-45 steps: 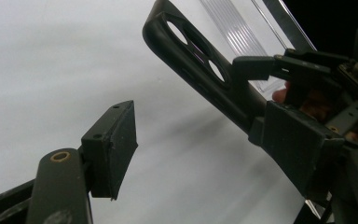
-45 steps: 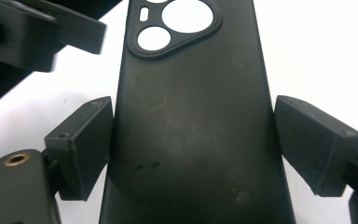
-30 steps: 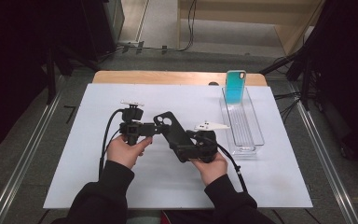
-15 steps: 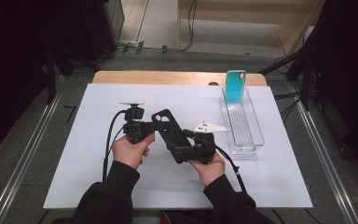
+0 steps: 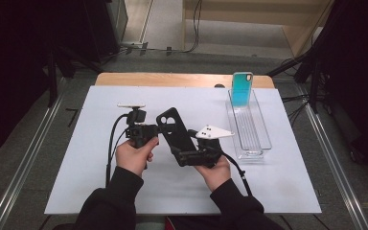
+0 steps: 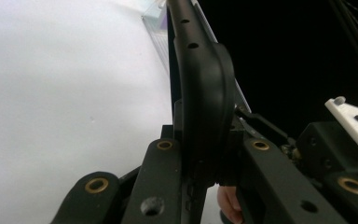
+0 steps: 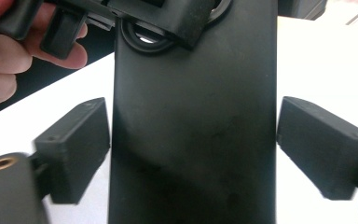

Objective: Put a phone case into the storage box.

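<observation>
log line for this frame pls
left tool: just closed on black case edge | right tool: open, pads off case sides | teal case: upright in clear tray

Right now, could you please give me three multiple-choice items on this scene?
1. Where is the teal case? A. Upright at the tray's far end. B. Flat on the mat. C. In a tool.
2. How many phone cases show? A. One. B. Two. C. Four.
3. The left tool is: A. open, empty. B. shut on the black case. C. lying on the mat.
1 A: it stands in the tray. 2 B: one teal, one black. 3 B: its jaws, just closing, clamp the case's edge.
</observation>
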Demonstrator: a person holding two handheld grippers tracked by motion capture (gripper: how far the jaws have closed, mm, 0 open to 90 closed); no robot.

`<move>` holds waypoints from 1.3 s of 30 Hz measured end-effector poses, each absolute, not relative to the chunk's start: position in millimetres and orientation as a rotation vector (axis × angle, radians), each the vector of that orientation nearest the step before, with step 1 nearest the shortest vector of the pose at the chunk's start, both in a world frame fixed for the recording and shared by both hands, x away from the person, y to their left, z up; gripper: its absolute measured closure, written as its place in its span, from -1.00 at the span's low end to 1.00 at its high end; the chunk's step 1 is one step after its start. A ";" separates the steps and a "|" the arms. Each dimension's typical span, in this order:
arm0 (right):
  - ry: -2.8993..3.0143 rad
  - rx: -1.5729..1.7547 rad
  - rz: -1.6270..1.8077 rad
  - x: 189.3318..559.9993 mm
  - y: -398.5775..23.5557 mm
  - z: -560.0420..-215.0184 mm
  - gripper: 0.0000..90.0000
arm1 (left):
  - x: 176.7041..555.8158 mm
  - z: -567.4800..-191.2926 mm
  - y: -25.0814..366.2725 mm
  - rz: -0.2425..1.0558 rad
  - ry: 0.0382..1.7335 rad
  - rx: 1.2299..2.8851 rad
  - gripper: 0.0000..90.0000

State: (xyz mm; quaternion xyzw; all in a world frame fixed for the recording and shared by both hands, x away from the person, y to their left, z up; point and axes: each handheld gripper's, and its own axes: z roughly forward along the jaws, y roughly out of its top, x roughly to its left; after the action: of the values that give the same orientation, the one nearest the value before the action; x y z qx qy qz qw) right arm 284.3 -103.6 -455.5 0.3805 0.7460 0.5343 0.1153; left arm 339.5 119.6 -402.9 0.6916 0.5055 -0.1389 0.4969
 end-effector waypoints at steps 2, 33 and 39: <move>2.204 1.127 1.555 287.2 -104.4 -453.4 -1.00 | 339.3 -402.5 120.1 -0.335 1.223 1.668 0.84; 2.328 1.153 1.544 295.1 -119.7 -449.6 -1.00 | 321.3 -400.0 106.5 0.045 1.015 1.849 0.83; 2.324 1.111 1.537 293.9 -116.8 -446.8 -1.00 | 316.9 -400.3 101.8 0.091 0.965 1.861 0.83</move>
State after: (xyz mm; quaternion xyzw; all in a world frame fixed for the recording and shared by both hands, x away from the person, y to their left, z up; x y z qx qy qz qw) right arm 293.9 -116.8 -446.8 0.3696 0.7728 0.5111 0.0709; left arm 316.9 101.8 -400.3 0.7688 0.3987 0.0376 0.4985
